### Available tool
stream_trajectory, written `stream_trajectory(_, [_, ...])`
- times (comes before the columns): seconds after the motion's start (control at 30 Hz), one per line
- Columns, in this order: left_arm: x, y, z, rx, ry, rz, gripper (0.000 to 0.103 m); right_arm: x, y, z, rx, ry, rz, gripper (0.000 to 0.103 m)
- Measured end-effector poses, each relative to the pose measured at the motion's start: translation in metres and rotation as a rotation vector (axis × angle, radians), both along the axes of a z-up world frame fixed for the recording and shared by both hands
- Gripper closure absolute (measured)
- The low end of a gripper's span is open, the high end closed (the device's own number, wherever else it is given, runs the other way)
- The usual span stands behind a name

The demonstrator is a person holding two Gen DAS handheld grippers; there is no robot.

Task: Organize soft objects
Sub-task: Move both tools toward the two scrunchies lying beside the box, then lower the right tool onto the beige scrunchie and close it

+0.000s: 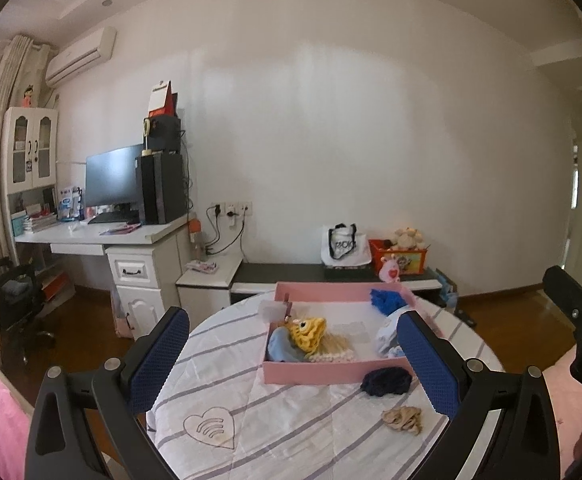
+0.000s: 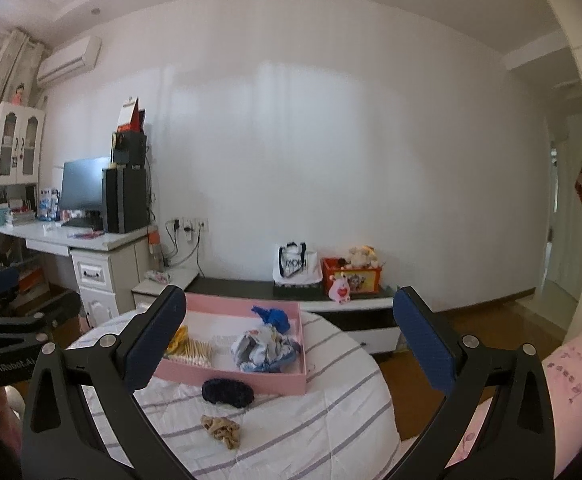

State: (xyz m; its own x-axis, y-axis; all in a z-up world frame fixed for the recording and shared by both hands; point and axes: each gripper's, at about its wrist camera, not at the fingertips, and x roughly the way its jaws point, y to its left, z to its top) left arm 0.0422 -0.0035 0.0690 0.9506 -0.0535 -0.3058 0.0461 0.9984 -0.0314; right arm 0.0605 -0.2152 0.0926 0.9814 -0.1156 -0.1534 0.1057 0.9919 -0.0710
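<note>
A pink tray [image 1: 311, 372] sits on a round table under a striped cloth [image 1: 291, 420]. In it lie a yellow knitted toy [image 1: 309, 332], a light blue cloth [image 1: 281, 346], a blue cloth [image 1: 387, 300] and a white printed cloth [image 2: 263, 346]. A dark navy scrunchie [image 1: 387, 382] and a beige scrunchie [image 1: 405, 420] lie on the striped cloth in front of the tray; they also show in the right wrist view, navy [image 2: 229, 392] and beige [image 2: 223, 428]. My left gripper [image 1: 295, 364] is open and empty above the table. My right gripper [image 2: 287, 344] is open and empty, held to the right.
A white desk [image 1: 103, 236] with a monitor and computer tower stands at the left wall. A low dark bench [image 1: 331, 272] behind the table holds a white tote bag and an orange toy box. Pink bedding [image 2: 571, 380] lies at the right. An office chair [image 1: 19, 300] stands at far left.
</note>
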Motion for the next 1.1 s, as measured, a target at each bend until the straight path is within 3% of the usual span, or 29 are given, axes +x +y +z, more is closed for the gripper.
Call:
stream_trajectory(0.37, [0.036,0.011,-0.022,0.014,0.132,0.030,0.000,0.031,0.001,-0.029,0.008,0.142,0.004,0.000])
stream_trajectory(0.87, [0.121,0.019,-0.080,0.024,0.381,0.054,0.000,0.092,0.029,-0.106,-0.006,0.427,0.048,0.000])
stream_trajectory(1.1, [0.141,0.022,-0.106,0.055,0.440,0.073,0.000,0.112,0.042,-0.139,-0.052,0.538,0.051,0.000])
